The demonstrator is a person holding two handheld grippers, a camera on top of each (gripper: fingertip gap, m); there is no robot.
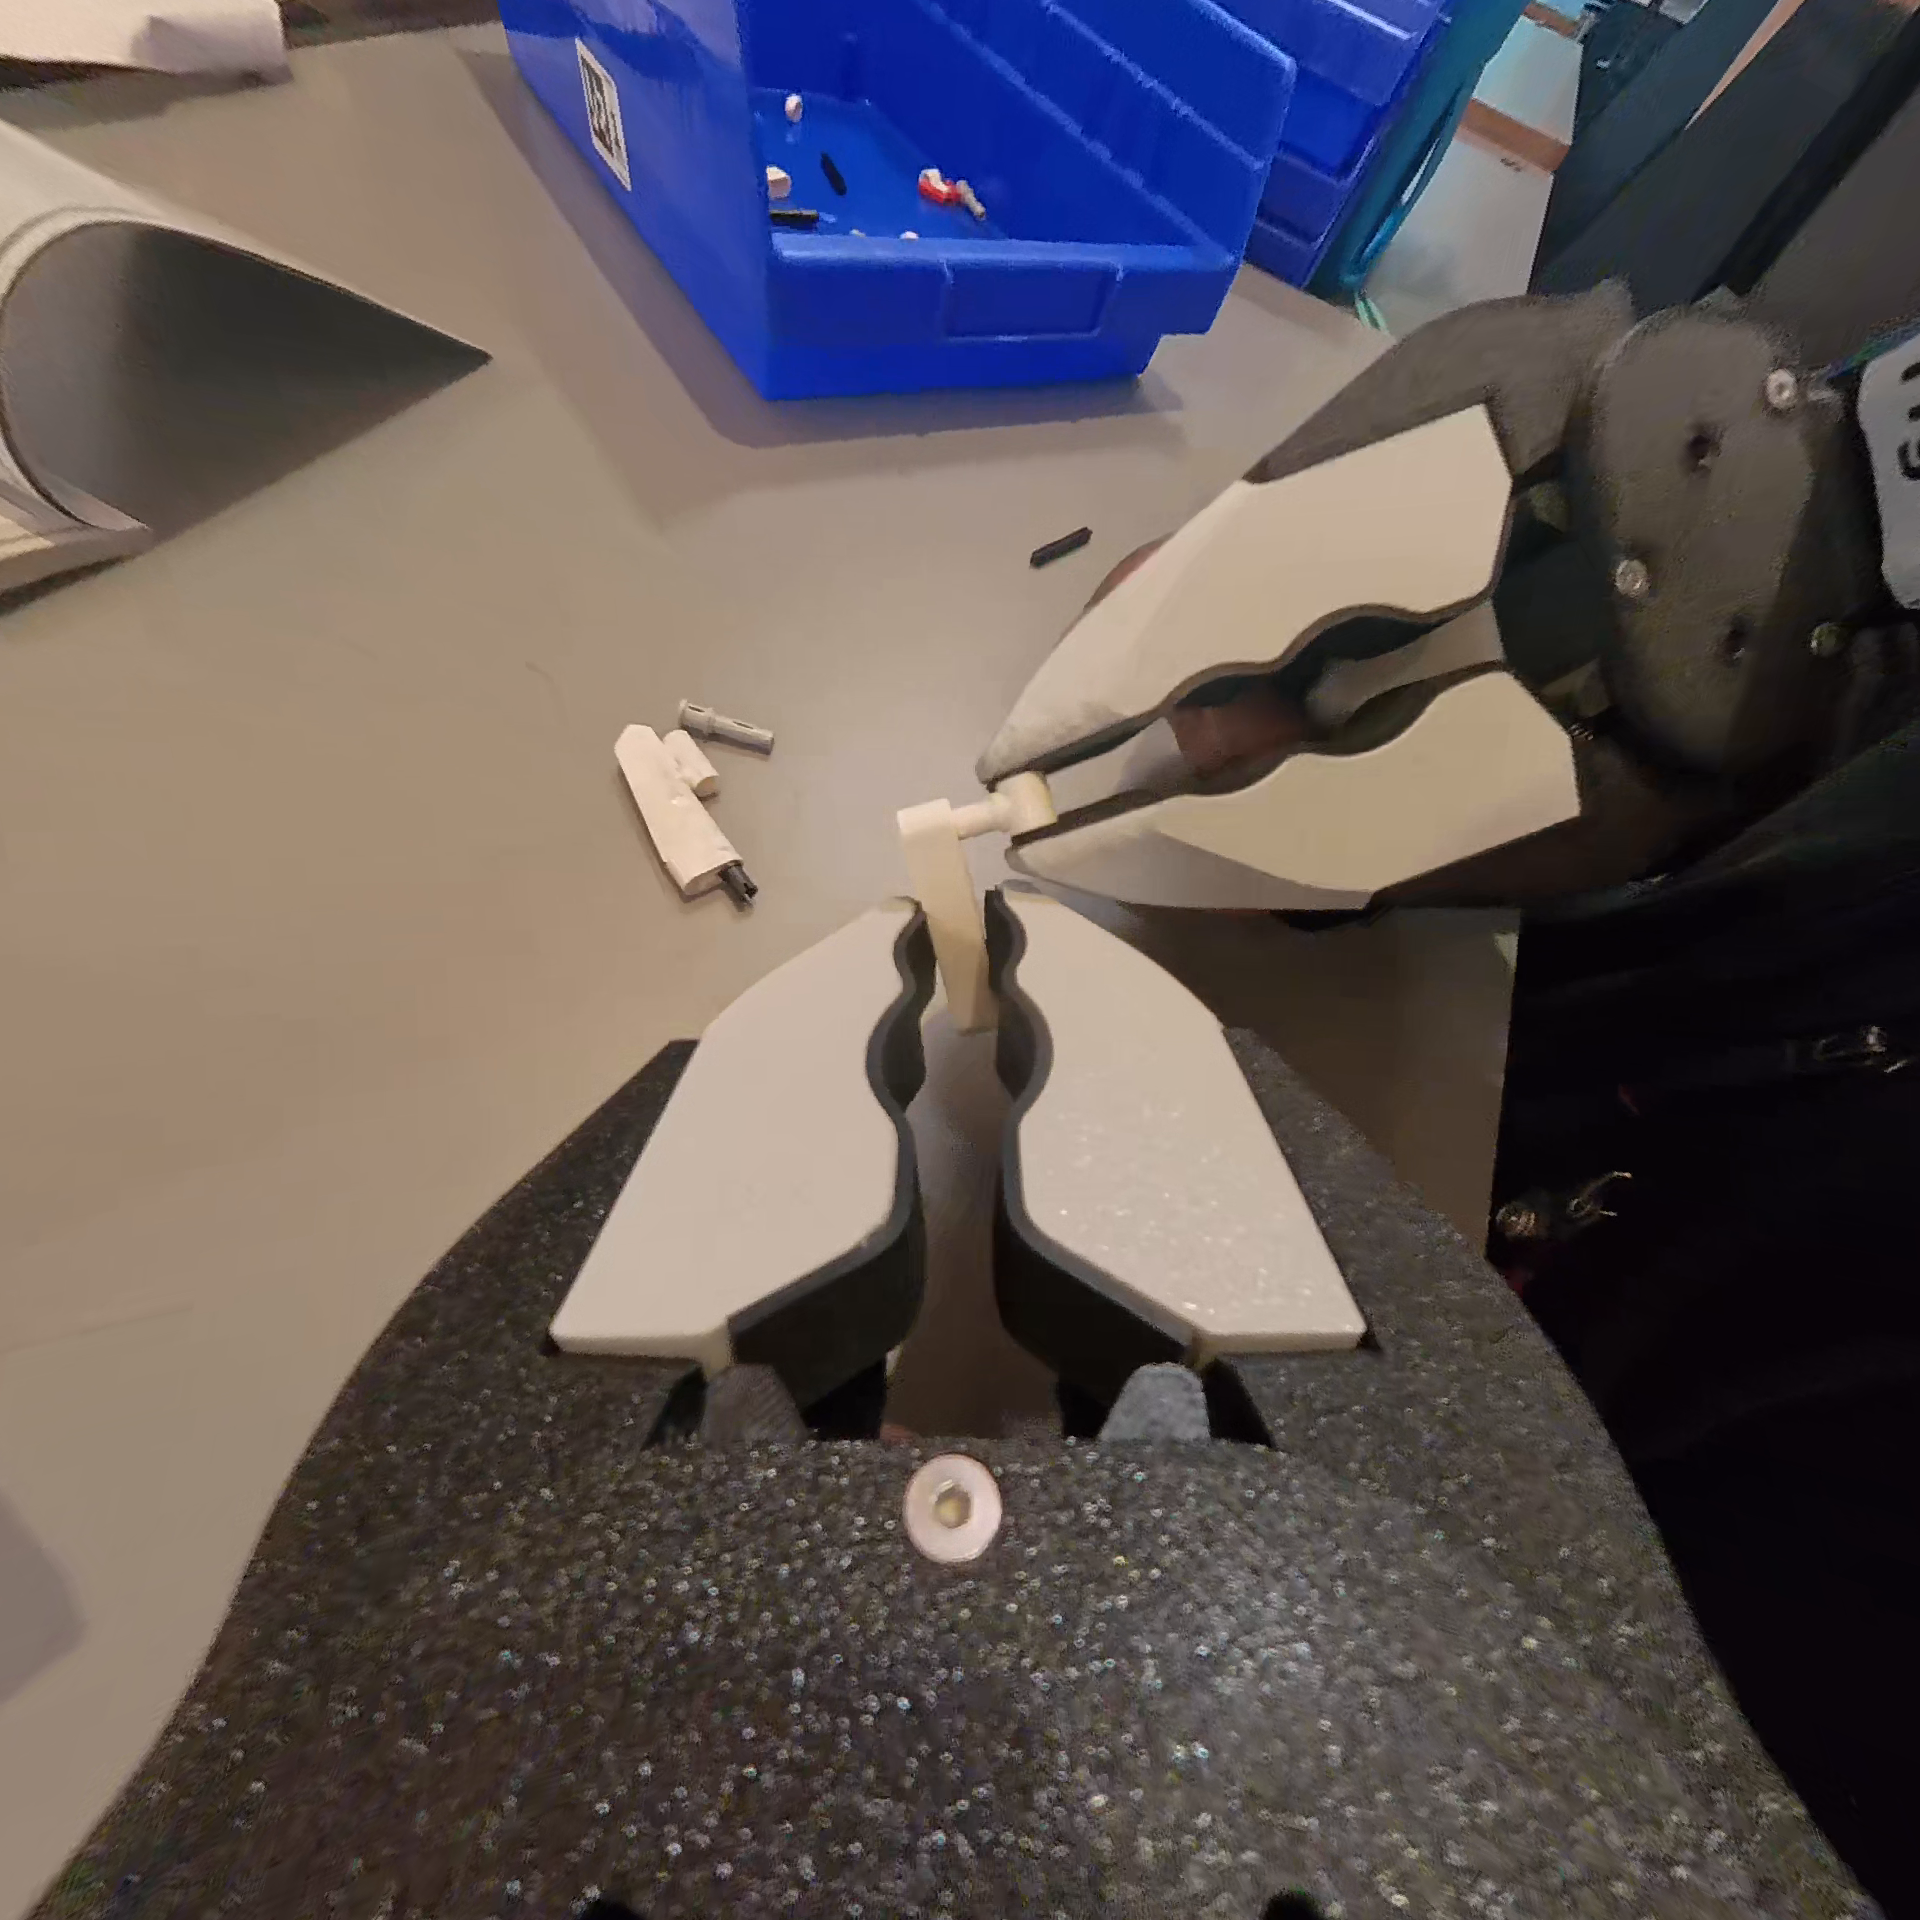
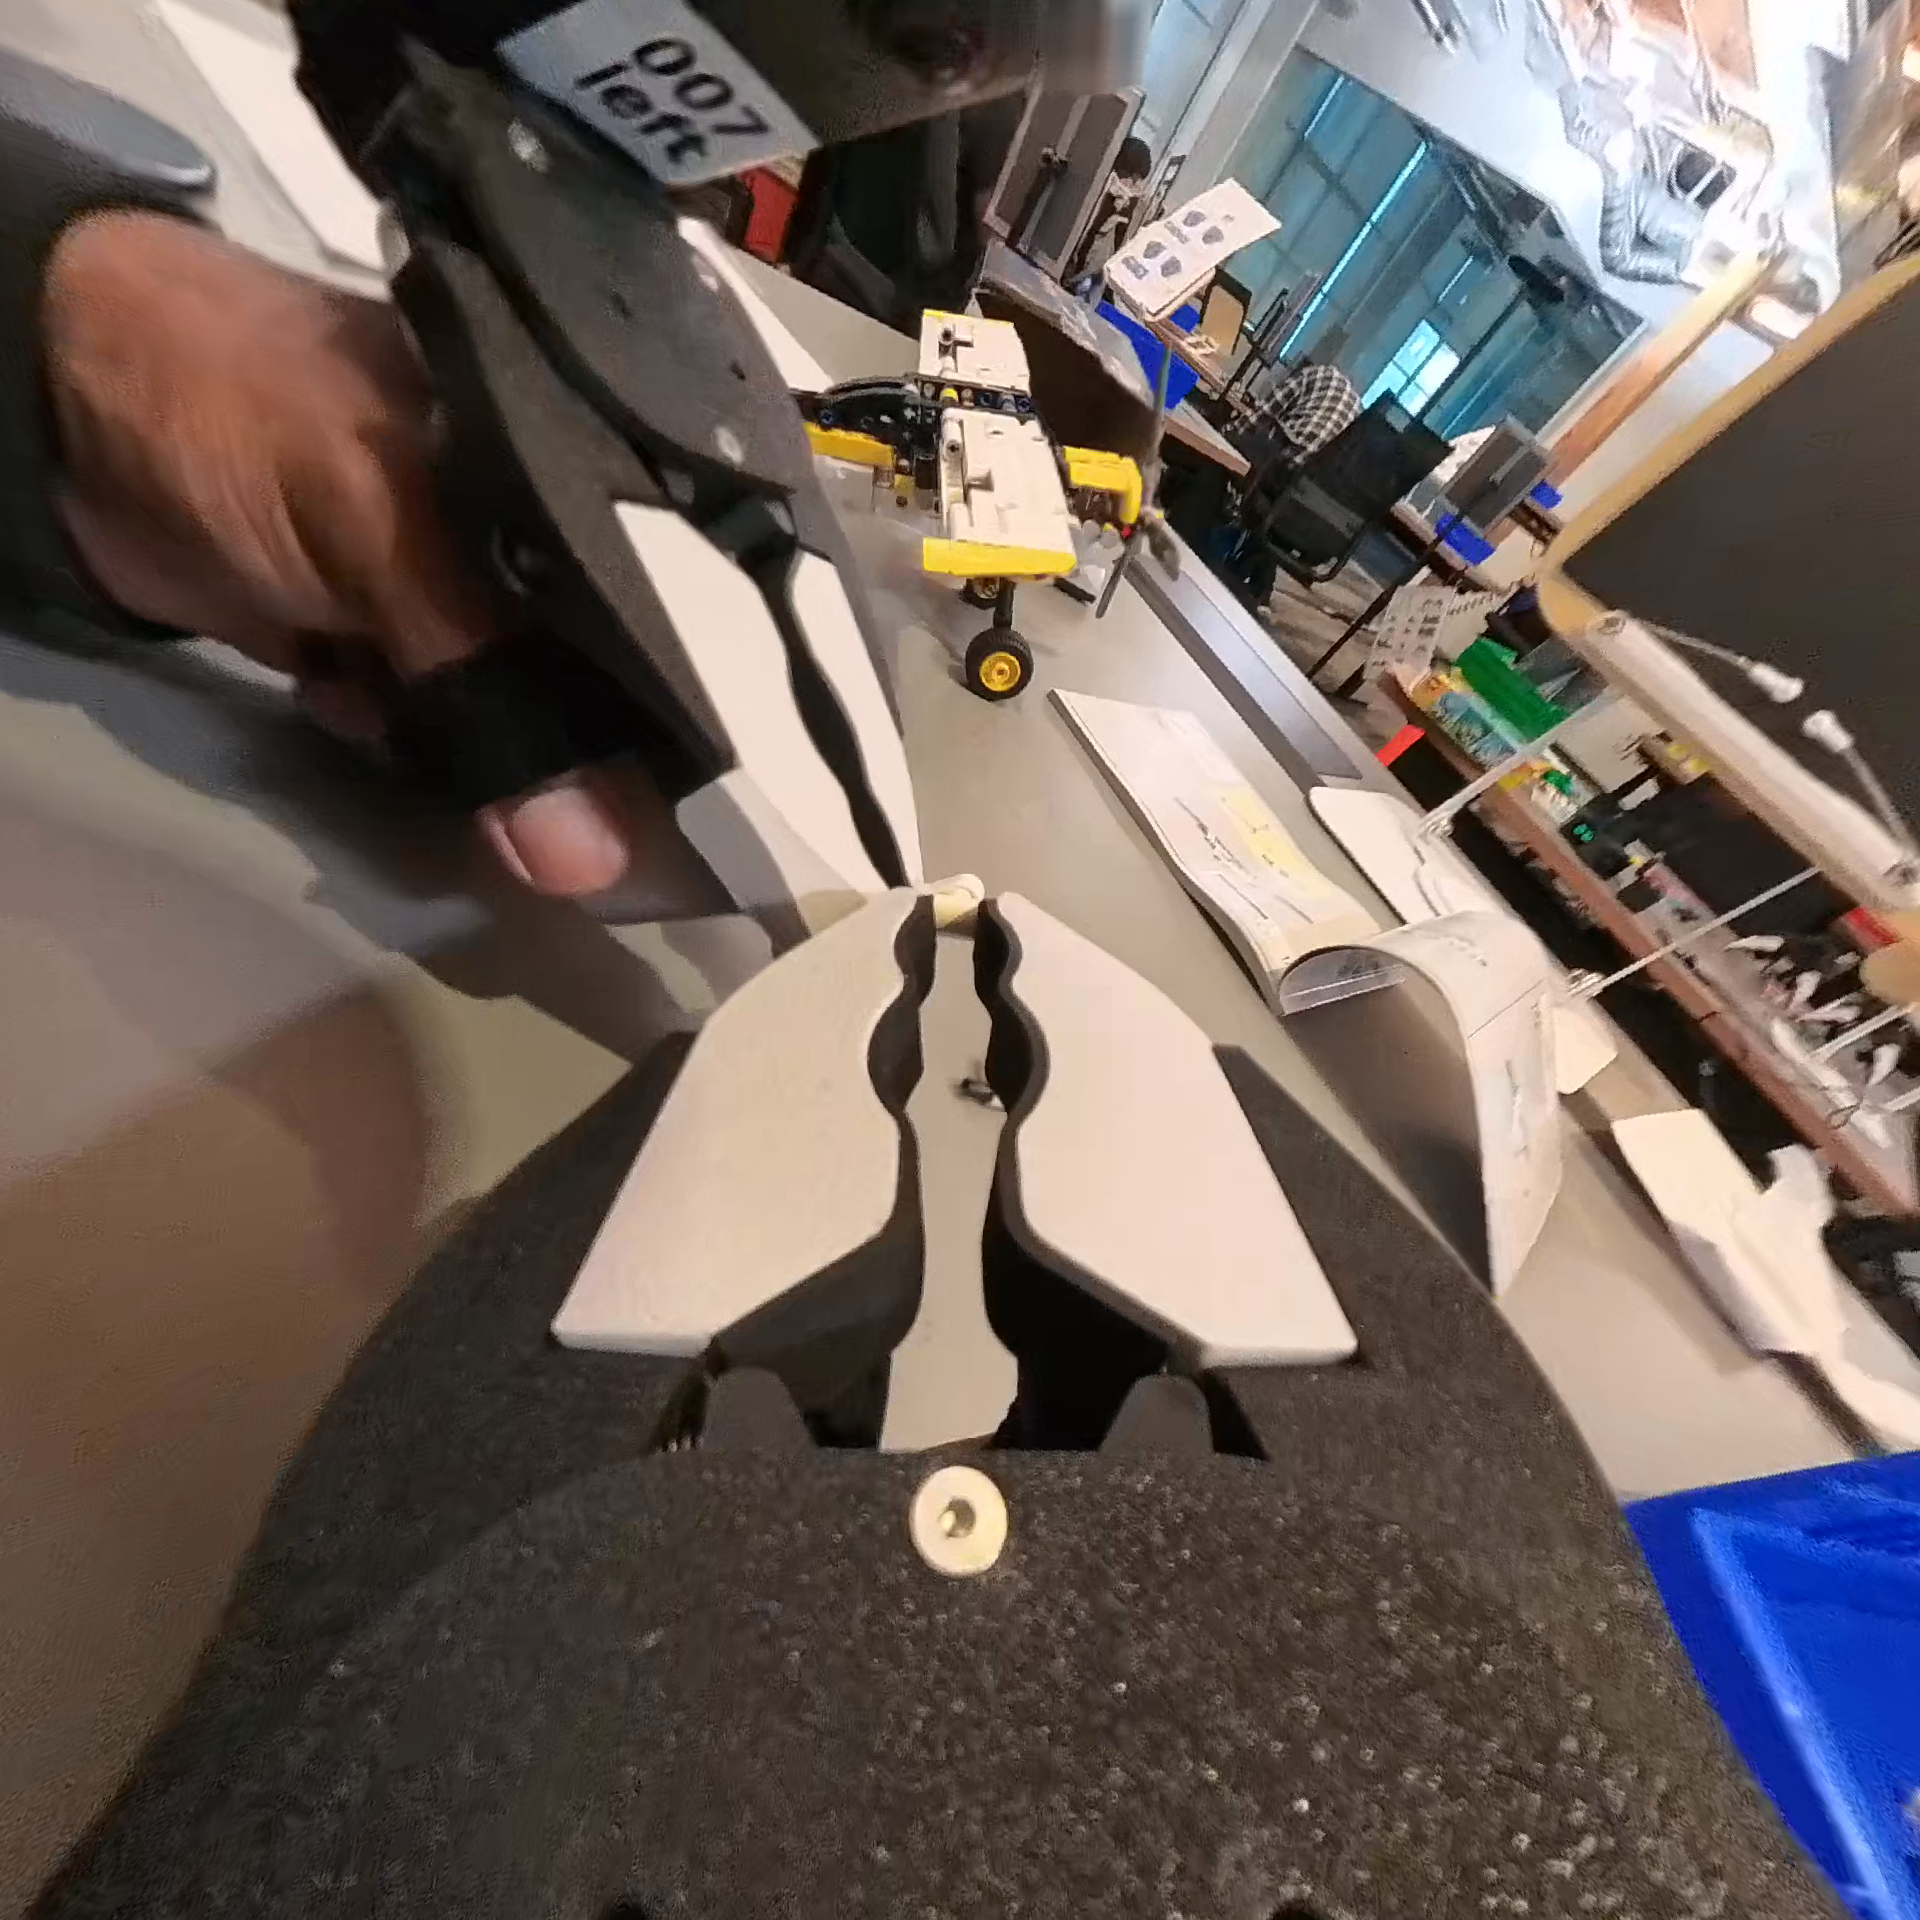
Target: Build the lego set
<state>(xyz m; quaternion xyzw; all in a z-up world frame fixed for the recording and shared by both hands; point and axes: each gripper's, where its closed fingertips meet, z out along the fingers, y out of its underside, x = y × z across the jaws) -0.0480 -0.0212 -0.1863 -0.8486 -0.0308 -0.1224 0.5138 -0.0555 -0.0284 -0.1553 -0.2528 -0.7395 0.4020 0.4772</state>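
Here, a cream plastic beam stands above the grey table, pinched by the left tool. The right tool pinches the cream peg plugged into its top, near a blue plastic bin.

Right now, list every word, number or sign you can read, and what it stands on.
White tag on left gripper: digits and a word, legible, not quoted.
Second white tag on right gripper: cut off by the edge.
Sticker on blue bin: a code pattern, no words.
Open booklet: print too small.
Standing card: too small.
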